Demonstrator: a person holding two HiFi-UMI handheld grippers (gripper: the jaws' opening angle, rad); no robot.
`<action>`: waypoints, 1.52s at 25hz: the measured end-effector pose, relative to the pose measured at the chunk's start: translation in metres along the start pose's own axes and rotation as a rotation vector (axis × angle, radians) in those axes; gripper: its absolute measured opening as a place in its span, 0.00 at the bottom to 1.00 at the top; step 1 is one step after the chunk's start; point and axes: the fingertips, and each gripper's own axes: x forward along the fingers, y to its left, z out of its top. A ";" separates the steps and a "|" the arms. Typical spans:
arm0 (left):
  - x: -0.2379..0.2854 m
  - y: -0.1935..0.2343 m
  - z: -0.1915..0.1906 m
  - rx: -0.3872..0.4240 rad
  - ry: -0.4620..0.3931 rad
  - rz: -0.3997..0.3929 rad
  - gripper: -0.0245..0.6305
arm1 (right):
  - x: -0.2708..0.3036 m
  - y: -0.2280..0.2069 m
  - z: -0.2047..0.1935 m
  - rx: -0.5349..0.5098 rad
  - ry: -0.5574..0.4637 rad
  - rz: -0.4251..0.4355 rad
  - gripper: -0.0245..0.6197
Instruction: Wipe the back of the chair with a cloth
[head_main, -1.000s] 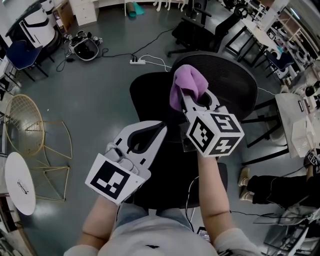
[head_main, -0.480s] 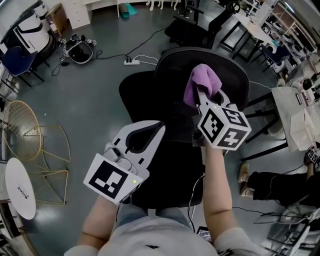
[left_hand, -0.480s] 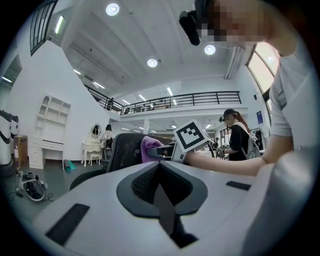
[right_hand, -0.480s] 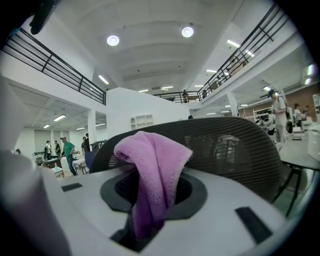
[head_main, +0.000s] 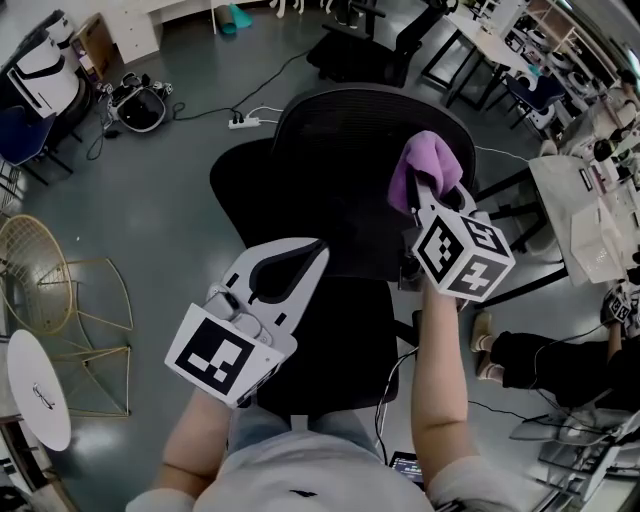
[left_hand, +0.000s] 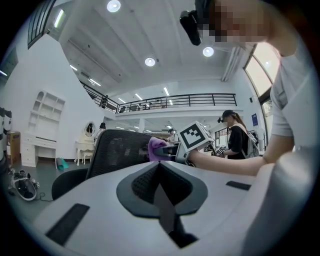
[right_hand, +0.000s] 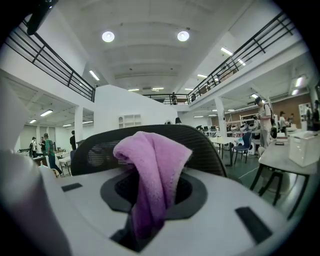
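The right gripper (head_main: 422, 198) clamps the purple cloth (head_main: 428, 160) at the mesh backrest (head_main: 330, 150), 2 o'clock edge. The left gripper (head_main: 314, 248) is closed and empty. Wiping appears underway, with most of the surface likely left.

The chair back (head_main: 340, 150) blocks ahead; open floor (head_main: 130, 200) lies left.

bright ceiling lights (right_hand: 108, 36), even light, strong fisheye warp, dark vignette at edges.

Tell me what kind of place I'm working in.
Probably a big open lab or workshop hall: rows of desks with office chairs, a power strip on the bare floor, and a railed upper balcony.
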 end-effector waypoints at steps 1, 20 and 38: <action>0.002 -0.002 -0.001 0.000 0.000 -0.005 0.05 | -0.002 -0.005 0.000 -0.002 0.000 -0.010 0.21; 0.020 -0.024 -0.002 0.002 -0.002 -0.055 0.05 | -0.033 -0.052 -0.003 -0.036 -0.004 -0.117 0.21; 0.016 -0.020 -0.007 0.015 0.018 -0.019 0.05 | -0.019 -0.052 -0.044 -0.032 0.058 -0.097 0.21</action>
